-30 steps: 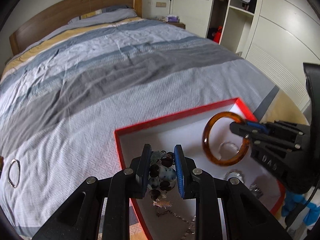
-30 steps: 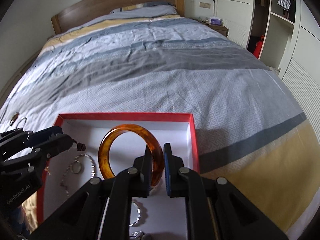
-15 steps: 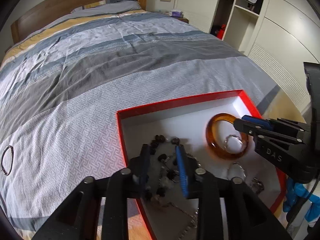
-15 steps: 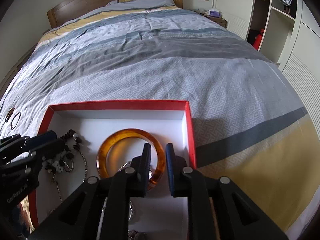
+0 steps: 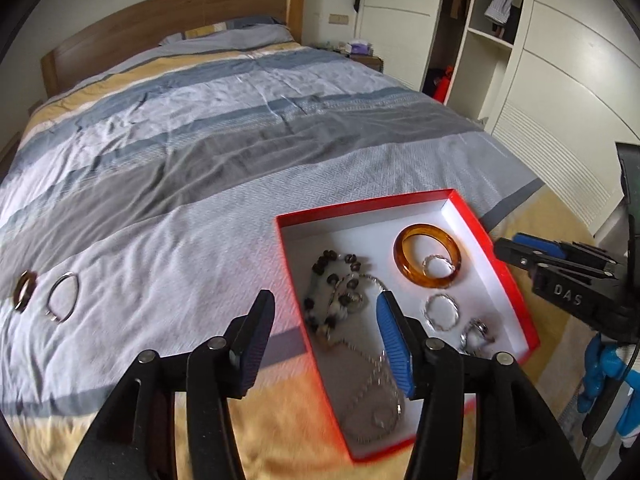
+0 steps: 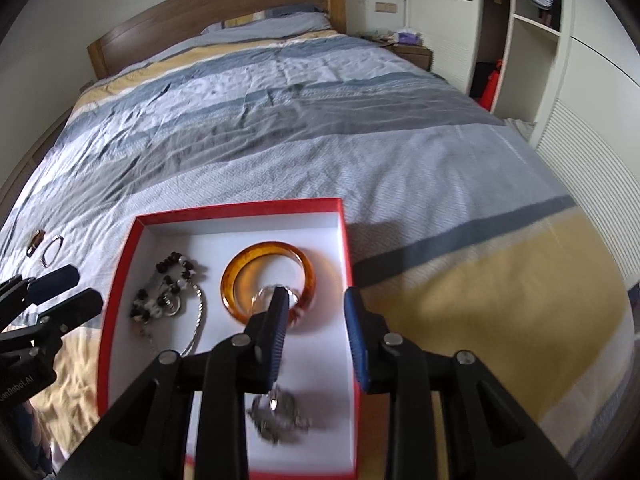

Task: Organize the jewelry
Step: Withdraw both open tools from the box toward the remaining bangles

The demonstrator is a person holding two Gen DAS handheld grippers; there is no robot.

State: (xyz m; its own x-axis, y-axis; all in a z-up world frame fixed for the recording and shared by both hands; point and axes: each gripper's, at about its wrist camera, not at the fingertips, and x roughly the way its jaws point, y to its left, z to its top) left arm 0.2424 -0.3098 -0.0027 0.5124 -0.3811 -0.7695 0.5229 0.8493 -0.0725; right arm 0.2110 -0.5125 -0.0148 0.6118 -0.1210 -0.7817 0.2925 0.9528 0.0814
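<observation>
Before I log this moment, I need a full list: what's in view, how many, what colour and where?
box: 1, red with white inside, on the bed's near end
bangle: 1, amber, flat in the box, far right part
bead string: 1, dark and pale beads, box left side
chain: 1, silver, box near left
small rings: about 3, silver, box right side, one inside the bangle
loose rings: 2, one silver, one brownish, on the bed far left of the box
bed: 1, grey, blue and yellow striped cover
wardrobe: 1, white, right of the bed
left gripper: open, over the box's left edge
right gripper: open, over the box's right part
</observation>
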